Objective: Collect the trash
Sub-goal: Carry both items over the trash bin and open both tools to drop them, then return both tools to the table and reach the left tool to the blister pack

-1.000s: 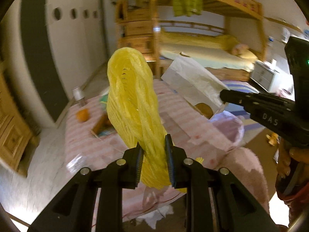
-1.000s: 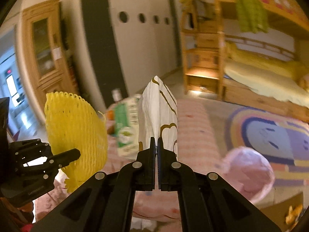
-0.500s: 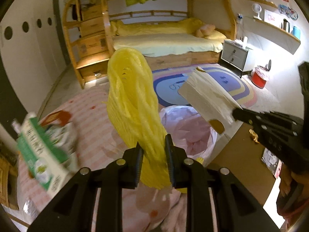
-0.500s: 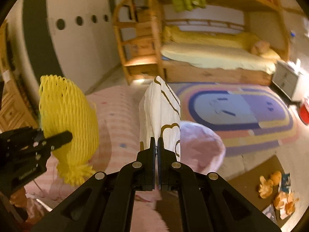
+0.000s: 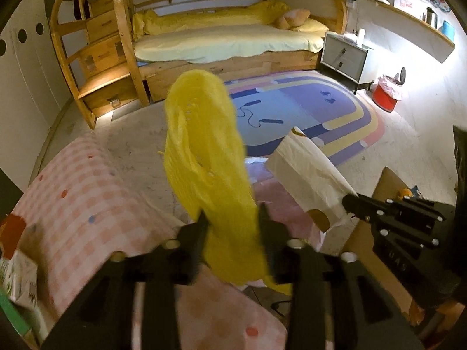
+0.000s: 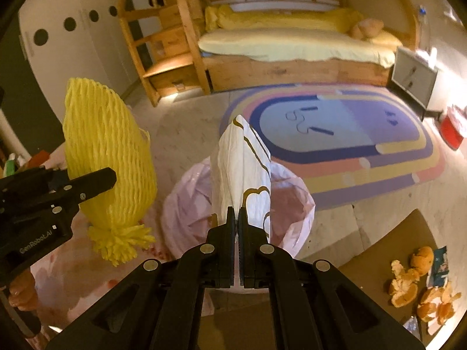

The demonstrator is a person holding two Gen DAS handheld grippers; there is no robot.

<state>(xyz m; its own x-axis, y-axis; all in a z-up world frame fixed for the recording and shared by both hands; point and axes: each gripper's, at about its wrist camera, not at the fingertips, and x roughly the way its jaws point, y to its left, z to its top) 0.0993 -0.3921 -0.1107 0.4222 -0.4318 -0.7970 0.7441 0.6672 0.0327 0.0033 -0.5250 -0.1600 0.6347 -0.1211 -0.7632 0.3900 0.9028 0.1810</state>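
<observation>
Left claw (image 5: 230, 218) opening around the yellow foam net (image 5: 204, 151), right claw (image 6: 237, 218) pinching the paper wrapper (image 6: 242, 175); I'd release both only once directly above the pink bag (image 6: 289, 201) mouth just ahead.

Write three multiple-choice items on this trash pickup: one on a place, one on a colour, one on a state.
1. Where is the open pink trash bag in the right wrist view?
A. on the bed
B. on the floor below the paper bag
C. on the nightstand

2. What colour is the foam net?
A. yellow
B. blue
C. black

3. How is the white paper bag held?
A. lying loose on the rug
B. hanging from the bunk rail
C. pinched in the right gripper

Key: 1 B, its mouth gapes right under the paper bag; 2 A, bright yellow mesh in both views; 3 C, the jaws close on its lower edge.
</observation>
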